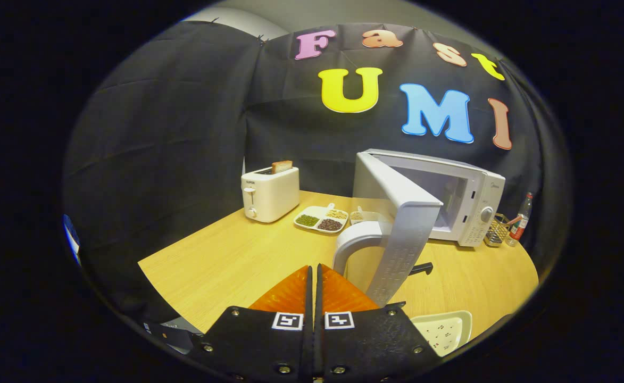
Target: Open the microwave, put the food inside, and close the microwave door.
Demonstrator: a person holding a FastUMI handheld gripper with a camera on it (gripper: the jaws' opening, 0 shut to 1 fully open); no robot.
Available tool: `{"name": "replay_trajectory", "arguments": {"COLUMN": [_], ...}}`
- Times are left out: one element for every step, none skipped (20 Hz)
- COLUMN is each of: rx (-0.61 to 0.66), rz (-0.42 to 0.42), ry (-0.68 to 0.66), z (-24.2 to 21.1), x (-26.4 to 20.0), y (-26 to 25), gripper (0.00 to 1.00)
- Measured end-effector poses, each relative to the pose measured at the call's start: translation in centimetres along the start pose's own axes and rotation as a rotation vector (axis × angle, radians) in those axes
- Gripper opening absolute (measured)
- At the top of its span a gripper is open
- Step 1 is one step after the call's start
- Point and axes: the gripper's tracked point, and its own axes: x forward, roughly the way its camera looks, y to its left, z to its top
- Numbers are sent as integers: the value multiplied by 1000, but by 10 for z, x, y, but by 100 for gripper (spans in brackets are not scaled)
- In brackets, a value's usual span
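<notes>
While the jaws are pressed together, holding nothing, over the wooden surface (226, 255), the microwave (466, 197) stands beyond them with its door (402, 223) swung wide open, just ahead. A toaster (270, 192) and sectioned tray (322, 219) sit further back.

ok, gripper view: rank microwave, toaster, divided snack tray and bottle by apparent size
1. Microwave, door swung open toward the camera, which inflates it.
2. Toaster.
3. Divided snack tray.
4. Bottle, farthest off beside the microwave, so its rank is unsure.
Gripper fingers are shut together, holding nothing.
</notes>
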Motion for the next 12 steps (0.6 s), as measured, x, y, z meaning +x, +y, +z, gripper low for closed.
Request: {"name": "replay_trajectory", "arguments": {"rx": [13, 26, 36, 39, 41, 43, 48, 54, 60, 66, 74, 81], "rz": [-16, -29, -45, -63, -83, -101, -118, -134, -151, -166, -178, -190], "ry": [-2, -6, -8, -10, -11, -14, -18, -21, -20, -18, -16, -16], "z": [1, 3, 4, 7, 8, 11, 12, 14, 14, 15, 15, 16], "x": [0, 1, 0, 1, 1, 2, 2, 4, 5, 6, 8, 10], "y": [-7, -13, -20, -29, -36, -44, -52, -60, -68, -76, -83, -90], "gripper": [1, 1, 1, 1, 1, 1, 1, 1, 1, 1, 1, 1]}}
